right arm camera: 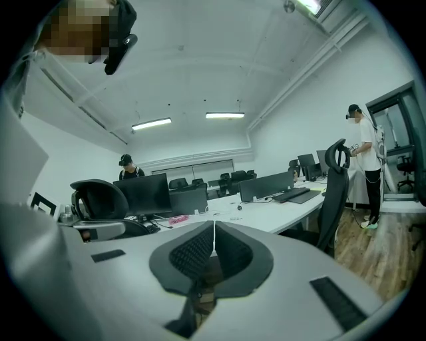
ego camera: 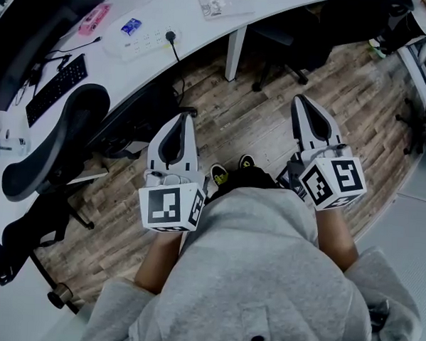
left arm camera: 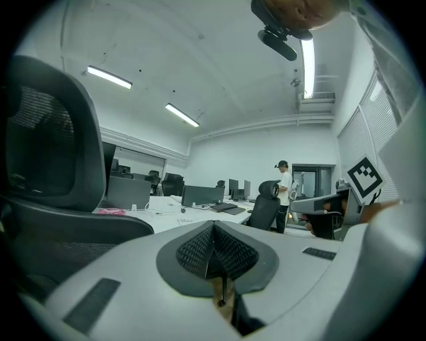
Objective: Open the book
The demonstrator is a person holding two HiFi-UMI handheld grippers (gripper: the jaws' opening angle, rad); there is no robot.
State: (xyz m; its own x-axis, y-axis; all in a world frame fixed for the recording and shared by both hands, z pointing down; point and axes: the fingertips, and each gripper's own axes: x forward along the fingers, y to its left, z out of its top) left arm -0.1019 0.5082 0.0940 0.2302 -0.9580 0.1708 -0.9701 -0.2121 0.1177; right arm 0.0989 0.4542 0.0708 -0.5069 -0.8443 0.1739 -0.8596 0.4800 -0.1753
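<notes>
— Fingers (left arm camera: 194, 252) of the left gripper (left arm camera: 213, 224): how do they stand?

— Pressed together along one thin seam, with nothing between the ribbed pads. It is the same with the right gripper (right arm camera: 213, 222): its fingers (right arm camera: 193, 254) meet tip to tip and hold nothing.

— And the book?

— Hard to be sure. Only one thing looks like it: a flat printed book (ego camera: 222, 1) lying at the far side of the white tabletop (ego camera: 206, 37), cut off by the top edge of the head view. It is too small and too cropped to tell its thickness or whether it is open. In the gripper views I cannot pick it out.

— Where are the grippers from that tabletop?

— Both are off it, over the wooden floor (ego camera: 258, 126) on the near side of the tabletop's curved edge. They are well apart from the book, and each points roughly toward the tabletop.

— What else lies on the tabletop?

— A white power strip (ego camera: 145, 38) lies there, with a pink thing (ego camera: 95, 17) left of it that I cannot name. A black keyboard (ego camera: 57, 87) sits toward the left end. A black office chair (ego camera: 50, 150) stands at the tabletop's near left edge. Its back fills the left of the left gripper view and hides much of the tabletop there.

— Anything of the holder?

— A grey sweatshirt (ego camera: 257, 275) covers the lower head view. The marker cubes (ego camera: 170, 208) hide the hands, and only bare forearms (ego camera: 158, 259) show below them.
</notes>
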